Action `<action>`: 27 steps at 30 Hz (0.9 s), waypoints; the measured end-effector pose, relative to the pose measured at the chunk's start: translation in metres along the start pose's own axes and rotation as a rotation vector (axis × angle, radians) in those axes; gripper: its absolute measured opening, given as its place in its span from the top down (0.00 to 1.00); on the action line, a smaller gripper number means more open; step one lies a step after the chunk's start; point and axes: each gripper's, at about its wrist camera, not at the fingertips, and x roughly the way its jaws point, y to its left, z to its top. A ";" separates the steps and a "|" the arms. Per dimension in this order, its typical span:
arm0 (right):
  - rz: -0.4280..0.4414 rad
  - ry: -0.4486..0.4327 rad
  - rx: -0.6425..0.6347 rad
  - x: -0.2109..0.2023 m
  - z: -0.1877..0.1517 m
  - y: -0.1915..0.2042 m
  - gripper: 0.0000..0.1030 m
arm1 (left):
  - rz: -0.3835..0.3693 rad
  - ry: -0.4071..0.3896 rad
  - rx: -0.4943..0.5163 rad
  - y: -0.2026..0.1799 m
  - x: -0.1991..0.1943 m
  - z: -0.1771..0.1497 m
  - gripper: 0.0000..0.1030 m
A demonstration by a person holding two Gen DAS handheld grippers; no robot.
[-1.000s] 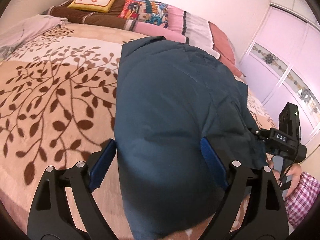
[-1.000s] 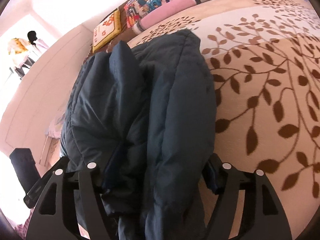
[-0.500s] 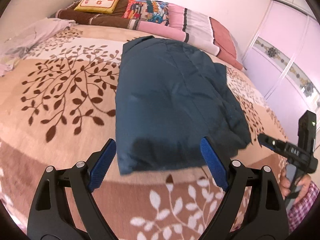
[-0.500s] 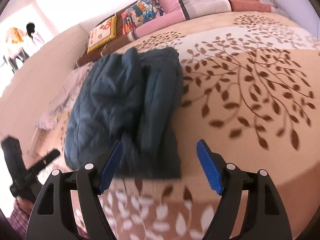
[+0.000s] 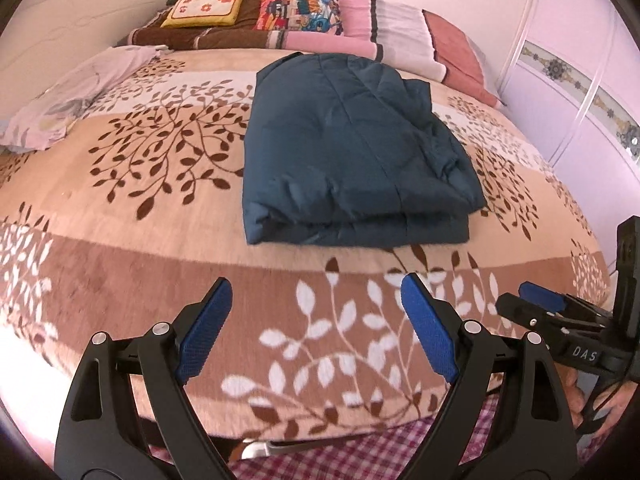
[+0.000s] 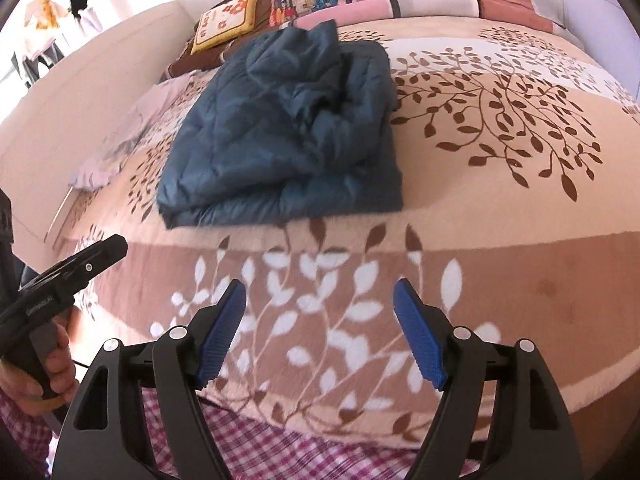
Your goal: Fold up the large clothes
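A dark blue quilted jacket (image 5: 348,152) lies folded into a thick rectangle on the leaf-patterned bed cover; it also shows in the right wrist view (image 6: 288,132). My left gripper (image 5: 316,320) is open and empty, held back over the bed's near edge, apart from the jacket. My right gripper (image 6: 318,328) is open and empty, also back at the near edge. Each gripper shows in the other's view, the right one (image 5: 560,312) and the left one (image 6: 68,276).
Pillows (image 5: 304,12) and a yellow cushion (image 5: 208,6) line the head of the bed. A pale lilac cloth (image 5: 76,92) lies at the far left. Wardrobe doors (image 5: 580,60) stand on the right. Checked fabric (image 6: 280,440) shows at the bottom.
Both grippers have let go of the jacket and pulled back toward the bed's near edge. The jacket now lies folded on the bed, farther from both.
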 end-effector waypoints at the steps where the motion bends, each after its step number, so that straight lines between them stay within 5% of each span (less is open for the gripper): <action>1: 0.001 0.003 -0.005 -0.001 -0.003 0.003 0.28 | 0.004 -0.002 -0.002 -0.001 -0.004 -0.003 0.17; 27: -0.121 0.036 -0.030 -0.015 -0.057 0.056 0.28 | 0.032 0.045 -0.050 0.000 -0.029 -0.061 0.17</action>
